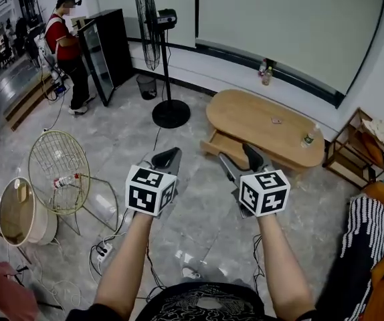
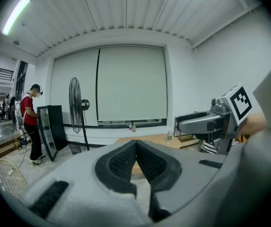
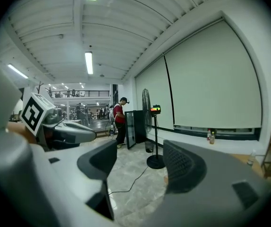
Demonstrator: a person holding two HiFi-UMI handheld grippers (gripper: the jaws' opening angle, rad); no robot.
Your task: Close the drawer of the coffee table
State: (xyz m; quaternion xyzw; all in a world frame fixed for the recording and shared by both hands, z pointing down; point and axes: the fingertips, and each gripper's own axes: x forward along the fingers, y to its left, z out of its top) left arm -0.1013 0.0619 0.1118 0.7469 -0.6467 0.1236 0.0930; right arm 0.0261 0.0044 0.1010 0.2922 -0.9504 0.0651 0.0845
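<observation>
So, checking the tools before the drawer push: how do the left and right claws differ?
The left claw has its jaws shut, tips touching; the right claw has its jaws apart. The left claw looks at the coffee table, the right claw at the fan. Both are empty.

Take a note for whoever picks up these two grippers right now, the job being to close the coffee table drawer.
Left gripper: jaws together, nothing between them.
Right gripper: jaws apart, empty.
Both are held in the air over the floor, short of the coffee table, touching nothing.
Drawer: pulled out on the table's near side.
Done: nothing on the drawer yet.
Left: step up to the table and push the drawer front in until it is flush; either gripper would probably do.
</observation>
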